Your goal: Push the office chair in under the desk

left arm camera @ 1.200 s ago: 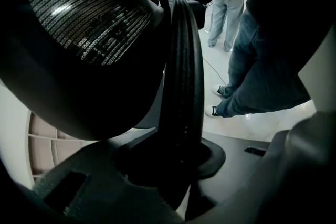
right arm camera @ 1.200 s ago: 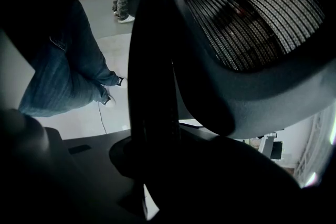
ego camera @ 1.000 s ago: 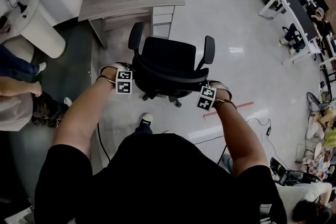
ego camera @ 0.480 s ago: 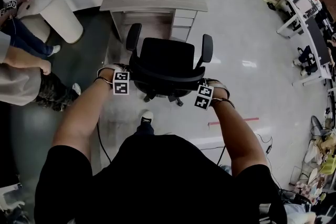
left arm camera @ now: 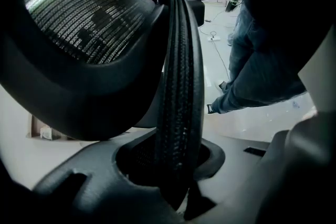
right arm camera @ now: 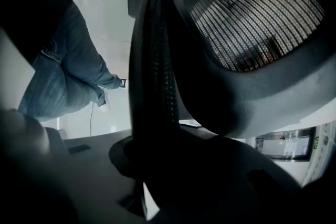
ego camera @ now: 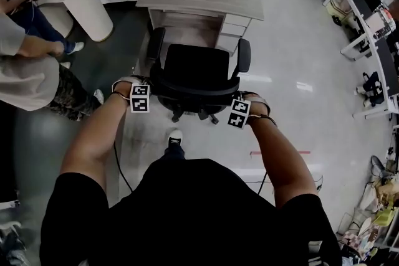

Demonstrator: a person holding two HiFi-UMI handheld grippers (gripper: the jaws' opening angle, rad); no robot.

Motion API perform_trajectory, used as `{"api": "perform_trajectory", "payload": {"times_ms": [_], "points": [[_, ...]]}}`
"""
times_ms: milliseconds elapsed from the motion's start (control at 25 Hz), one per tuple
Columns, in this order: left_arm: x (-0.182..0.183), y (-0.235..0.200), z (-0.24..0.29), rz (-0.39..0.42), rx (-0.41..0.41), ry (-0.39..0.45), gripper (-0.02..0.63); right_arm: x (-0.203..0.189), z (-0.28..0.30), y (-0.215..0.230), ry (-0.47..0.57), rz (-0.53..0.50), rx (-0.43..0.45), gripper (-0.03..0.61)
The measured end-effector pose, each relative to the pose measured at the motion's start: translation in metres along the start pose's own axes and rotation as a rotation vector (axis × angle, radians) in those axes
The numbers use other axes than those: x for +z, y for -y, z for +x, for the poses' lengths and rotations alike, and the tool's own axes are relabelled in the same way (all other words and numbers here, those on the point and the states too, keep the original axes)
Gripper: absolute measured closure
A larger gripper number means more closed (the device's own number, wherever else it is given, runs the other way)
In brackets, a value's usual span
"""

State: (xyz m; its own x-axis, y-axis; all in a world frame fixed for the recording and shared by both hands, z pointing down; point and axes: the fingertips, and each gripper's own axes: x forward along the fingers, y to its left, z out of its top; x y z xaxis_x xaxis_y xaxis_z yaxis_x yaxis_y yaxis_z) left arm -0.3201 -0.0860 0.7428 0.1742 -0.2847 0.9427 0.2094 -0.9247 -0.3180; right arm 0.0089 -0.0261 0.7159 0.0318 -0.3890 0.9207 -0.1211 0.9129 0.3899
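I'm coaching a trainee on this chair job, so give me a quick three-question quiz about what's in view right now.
1. True or false: the office chair is already fully under the desk.
2. The left tool and right tool are each shut on which part? A armrest, B backrest rim, C wheel base.
3. In the head view, on which side of the desk's knee space are the drawers?
Key: 1 false; 2 B; 3 the right.
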Motion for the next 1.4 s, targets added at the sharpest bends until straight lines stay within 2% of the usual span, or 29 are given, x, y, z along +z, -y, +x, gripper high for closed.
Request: {"api": "perform_trajectory", "payload": {"times_ms": [360,800,1400], "points": [[-0.033,0.003,-0.008,-0.022,-0.001,-0.004,0.518,0.034,0.001,0.008,0.026,-0.025,0.004,0.492],[-0.053,-0.018,-0.001,-0.016,0.005,0.006,0.518,0.053,0.012,0.027,0.045,-0.020,0.004,0.492],[-0.088,-0.080,0.018,-0.030,0.004,-0.006,0.518,0.078,0.044,0.094,0.044,-0.031,0.006,0.494]]}}
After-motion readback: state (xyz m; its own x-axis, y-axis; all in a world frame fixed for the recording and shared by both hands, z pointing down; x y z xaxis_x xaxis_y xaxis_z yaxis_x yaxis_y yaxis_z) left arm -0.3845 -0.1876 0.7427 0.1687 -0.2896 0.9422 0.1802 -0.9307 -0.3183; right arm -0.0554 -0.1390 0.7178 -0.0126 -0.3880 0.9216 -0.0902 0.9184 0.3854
